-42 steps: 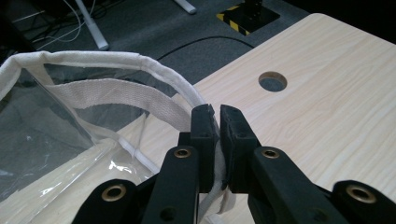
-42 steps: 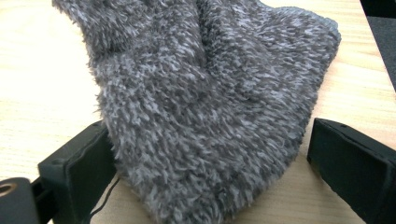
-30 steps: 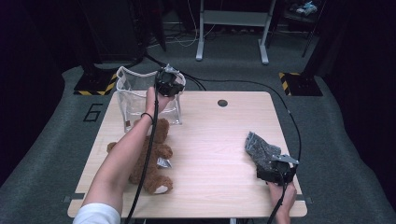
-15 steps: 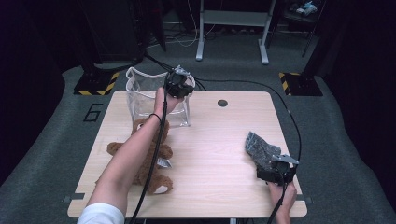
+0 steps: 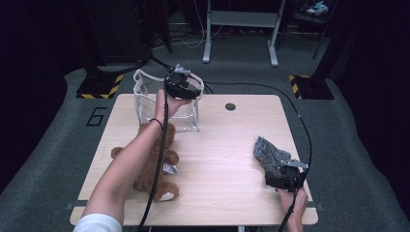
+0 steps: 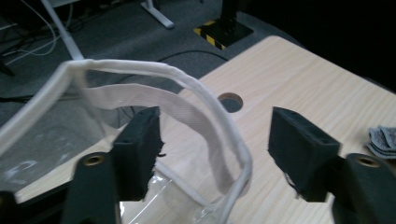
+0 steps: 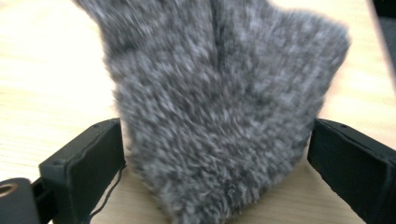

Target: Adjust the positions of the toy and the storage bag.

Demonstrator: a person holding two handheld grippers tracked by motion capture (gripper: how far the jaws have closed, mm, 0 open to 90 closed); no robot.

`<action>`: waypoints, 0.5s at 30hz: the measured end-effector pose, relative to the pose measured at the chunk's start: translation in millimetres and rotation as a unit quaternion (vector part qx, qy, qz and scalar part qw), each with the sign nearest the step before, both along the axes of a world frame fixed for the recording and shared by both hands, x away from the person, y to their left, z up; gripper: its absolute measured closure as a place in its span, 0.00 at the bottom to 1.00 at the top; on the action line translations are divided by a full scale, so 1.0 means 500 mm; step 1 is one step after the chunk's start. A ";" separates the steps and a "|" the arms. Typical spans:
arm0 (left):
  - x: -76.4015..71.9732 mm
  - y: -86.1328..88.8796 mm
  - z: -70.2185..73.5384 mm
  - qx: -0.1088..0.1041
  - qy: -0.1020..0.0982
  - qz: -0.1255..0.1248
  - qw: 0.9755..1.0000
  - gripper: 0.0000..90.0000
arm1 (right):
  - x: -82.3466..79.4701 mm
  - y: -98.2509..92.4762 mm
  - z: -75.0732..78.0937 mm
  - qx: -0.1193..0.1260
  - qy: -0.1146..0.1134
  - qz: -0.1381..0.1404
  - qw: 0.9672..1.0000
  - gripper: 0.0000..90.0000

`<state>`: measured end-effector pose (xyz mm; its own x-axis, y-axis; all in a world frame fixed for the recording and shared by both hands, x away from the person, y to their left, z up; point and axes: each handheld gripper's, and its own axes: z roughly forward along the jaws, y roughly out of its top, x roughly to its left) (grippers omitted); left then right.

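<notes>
A clear plastic bag (image 5: 145,99) with white trim stands at the table's far left. My left gripper (image 5: 180,86) hovers over its right top edge. In the left gripper view the bag's white rim and strap (image 6: 205,116) loop between the jaws. The jaws have just been opening, and my left gripper (image 6: 215,135) stands open with the pads off the strap. A grey fuzzy cloth (image 5: 268,152) lies near the table's right front. My right gripper (image 5: 279,171) rests open at its near end. The cloth (image 7: 219,93) spans the gap of that gripper (image 7: 217,154).
A brown teddy bear (image 5: 162,162) lies at the front left of the wooden table (image 5: 227,140), partly under the left forearm. A round hole (image 5: 230,106) sits near the table's far edge. Black cables trail off both grippers. Dark floor and desk legs lie beyond.
The left gripper has shifted a little to the right over the top of the bag. The right hand and the grey cloth have stayed put.
</notes>
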<state>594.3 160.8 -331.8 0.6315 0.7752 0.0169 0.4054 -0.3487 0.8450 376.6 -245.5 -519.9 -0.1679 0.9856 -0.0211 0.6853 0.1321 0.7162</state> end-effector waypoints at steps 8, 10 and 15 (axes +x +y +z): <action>-0.028 0.095 0.025 -0.013 0.008 0.033 0.999 0.21 | 0.022 0.063 0.084 -0.002 -0.025 0.069 0.997 0.05; -0.033 0.118 0.025 -0.018 0.008 0.041 0.999 0.20 | 0.032 0.080 0.097 -0.001 -0.025 0.086 0.996 0.05; -0.046 0.175 0.027 -0.025 0.008 0.054 0.998 0.18 | 0.066 0.125 0.114 0.002 -0.022 0.119 0.993 0.06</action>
